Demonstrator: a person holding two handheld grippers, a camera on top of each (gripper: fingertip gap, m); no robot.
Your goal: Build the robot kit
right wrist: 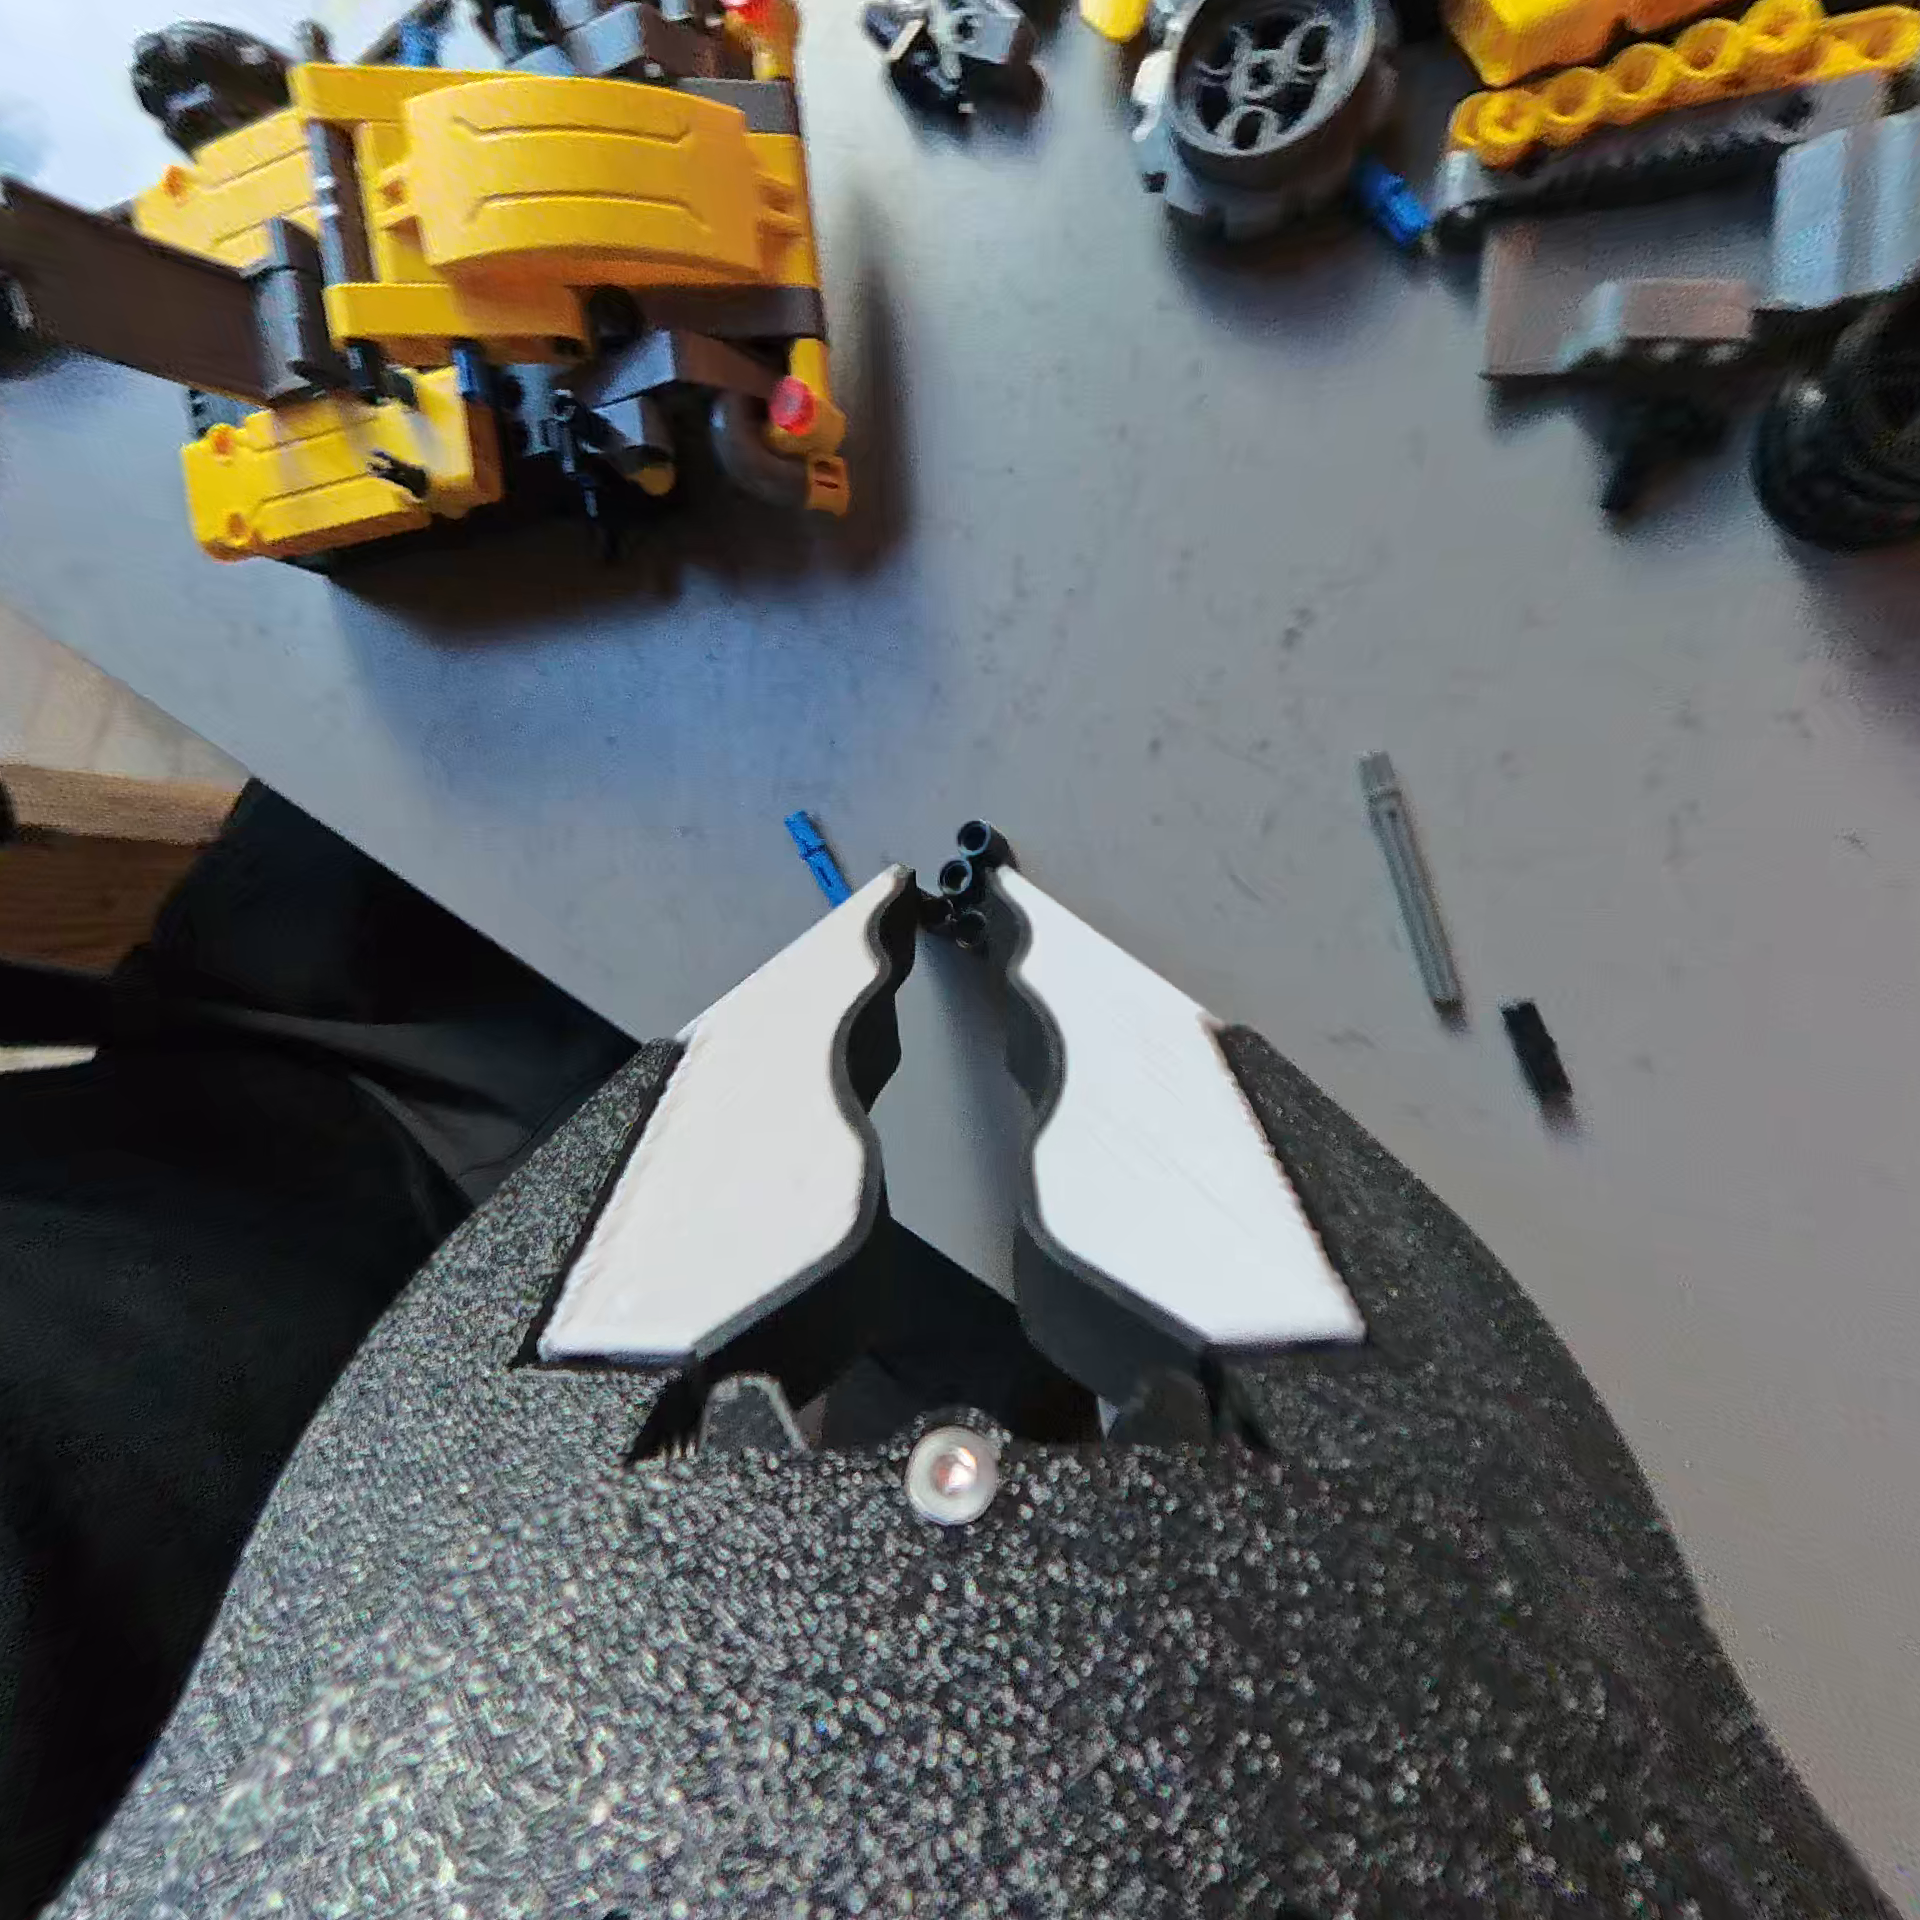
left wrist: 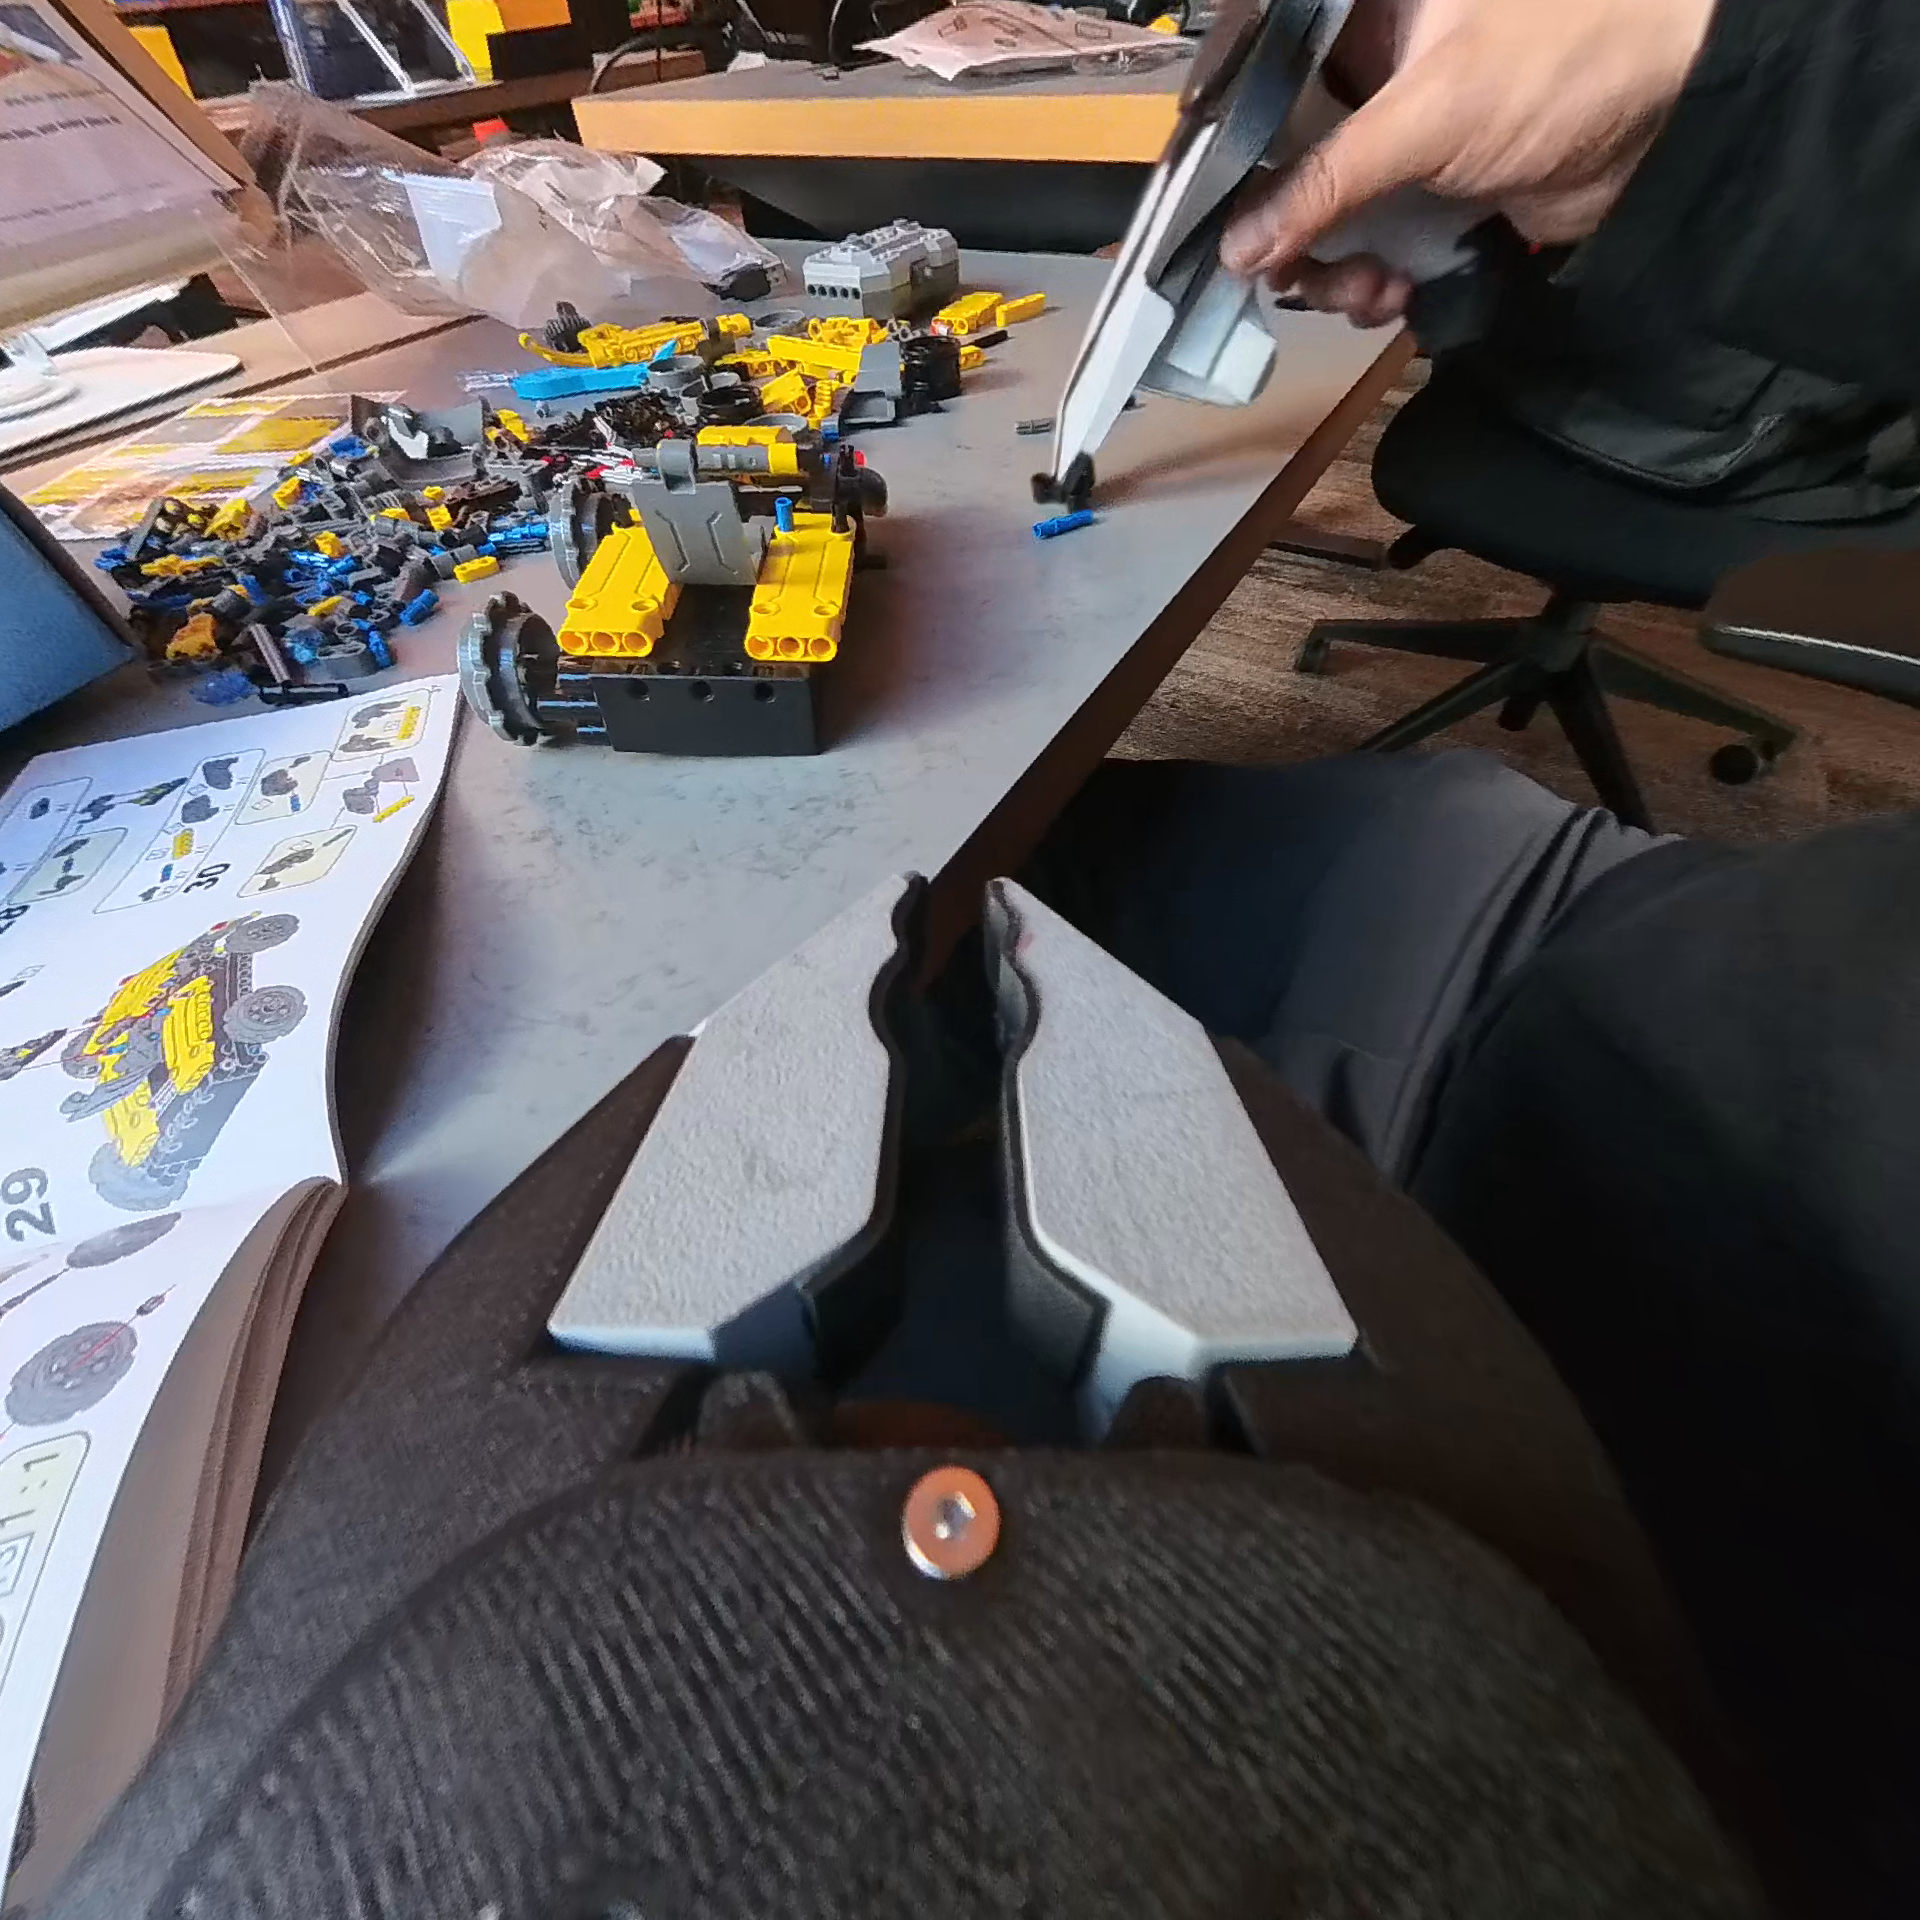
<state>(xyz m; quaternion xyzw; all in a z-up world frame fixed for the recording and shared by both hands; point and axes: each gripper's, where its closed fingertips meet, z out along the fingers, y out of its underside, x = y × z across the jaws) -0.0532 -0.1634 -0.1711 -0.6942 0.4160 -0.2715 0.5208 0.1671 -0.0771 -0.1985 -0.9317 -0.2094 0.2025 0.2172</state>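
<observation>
My right gripper is shut on a small black connector piece, held just above the grey table. A blue pin lies beside its left fingertip. In the left wrist view the right gripper points down near the table's right edge, over the blue pin, held by a hand. My left gripper is shut with nothing in it, low at the table's near edge over a lap. A half-built yellow and black model vehicle stands mid-table and also shows in the right wrist view.
An open instruction booklet lies at the left. A pile of loose parts and plastic bags sit behind. A grey axle, a small black pin and a wheel hub lie near the right gripper. An office chair stands beyond the table edge. There is about 25 cm between the tips of the two grippers.
</observation>
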